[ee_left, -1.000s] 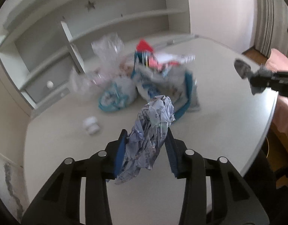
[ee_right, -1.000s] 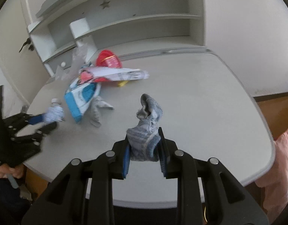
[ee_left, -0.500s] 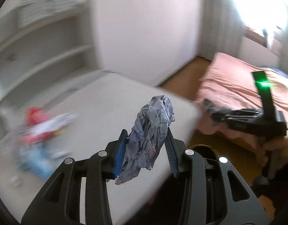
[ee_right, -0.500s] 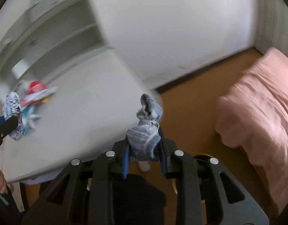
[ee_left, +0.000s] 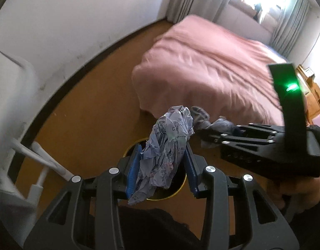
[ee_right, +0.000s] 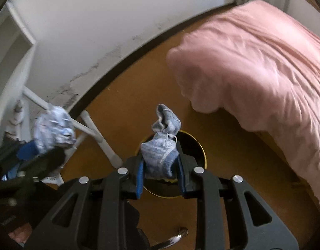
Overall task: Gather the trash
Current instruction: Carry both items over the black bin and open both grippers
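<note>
My left gripper (ee_left: 163, 167) is shut on a crumpled printed paper (ee_left: 168, 145), held above a round black bin with a yellow rim (ee_left: 178, 191) on the floor. My right gripper (ee_right: 160, 170) is shut on a bunched grey-blue cloth (ee_right: 162, 152), held over the same bin (ee_right: 193, 145). In the left wrist view the right gripper (ee_left: 210, 132) comes in from the right with the cloth (ee_left: 220, 124). In the right wrist view the left gripper (ee_right: 43, 154) is at the left with the paper (ee_right: 53, 129), blurred.
A bed with a pink cover (ee_left: 212, 66) stands to the right, also in the right wrist view (ee_right: 253, 62). White table legs (ee_right: 93, 129) and a white wall with dark skirting (ee_right: 118, 54) are to the left. The floor (ee_left: 93, 112) is brown.
Both grippers have swung away from the white table with its trash pile, down towards the floor. They now hang over the bin, each holding the same item.
</note>
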Demonstrator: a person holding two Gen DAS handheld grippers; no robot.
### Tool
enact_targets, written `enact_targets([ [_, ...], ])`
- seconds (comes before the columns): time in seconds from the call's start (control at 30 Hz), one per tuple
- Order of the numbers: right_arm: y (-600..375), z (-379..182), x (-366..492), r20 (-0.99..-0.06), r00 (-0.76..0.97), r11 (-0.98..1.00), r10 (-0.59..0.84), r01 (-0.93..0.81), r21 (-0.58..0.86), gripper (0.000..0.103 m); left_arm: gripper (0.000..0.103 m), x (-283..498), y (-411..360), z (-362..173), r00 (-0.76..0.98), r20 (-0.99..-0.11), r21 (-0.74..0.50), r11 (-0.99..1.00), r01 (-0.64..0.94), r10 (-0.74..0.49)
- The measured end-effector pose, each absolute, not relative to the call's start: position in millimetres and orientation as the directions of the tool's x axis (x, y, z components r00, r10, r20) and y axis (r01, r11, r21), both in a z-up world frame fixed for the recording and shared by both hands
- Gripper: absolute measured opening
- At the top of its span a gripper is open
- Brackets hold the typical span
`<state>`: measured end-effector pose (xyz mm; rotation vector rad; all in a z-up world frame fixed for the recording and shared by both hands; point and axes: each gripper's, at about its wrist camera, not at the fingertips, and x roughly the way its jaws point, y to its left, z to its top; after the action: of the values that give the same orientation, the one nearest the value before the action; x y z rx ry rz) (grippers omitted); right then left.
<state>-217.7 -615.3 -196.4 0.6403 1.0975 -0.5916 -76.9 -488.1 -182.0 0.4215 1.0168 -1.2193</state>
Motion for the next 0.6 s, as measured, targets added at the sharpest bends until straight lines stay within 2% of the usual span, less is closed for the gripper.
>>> enact_targets([
  [0.13,-622,-219,-228,-0.948,0.303,0.656,-0.093,0.735,0.170,0.026,0.039,-82,-508,-213,-0.068,-0.849,-0.287,0.349,0.892,-0.525],
  [0.47,-625,-222,-227,-0.951,0.298,0.641,-0.078,0.746,0.181,0.026,0.040,-80,-514,-237,-0.078,-0.873,-0.281,0.365,0.888,-0.482],
  [0.53,-625,-222,-226,-0.950,0.302,0.641,-0.078,0.745,0.184,0.026,0.044,-80,-514,-240,-0.074,-0.874,-0.276,0.366,0.889,-0.480],
  [0.6,-626,-221,-226,-0.949,0.304,0.641,-0.080,0.745,0.185,0.026,0.056,-81,-513,-238,-0.081,-0.872,-0.281,0.358,0.891,-0.483],
])
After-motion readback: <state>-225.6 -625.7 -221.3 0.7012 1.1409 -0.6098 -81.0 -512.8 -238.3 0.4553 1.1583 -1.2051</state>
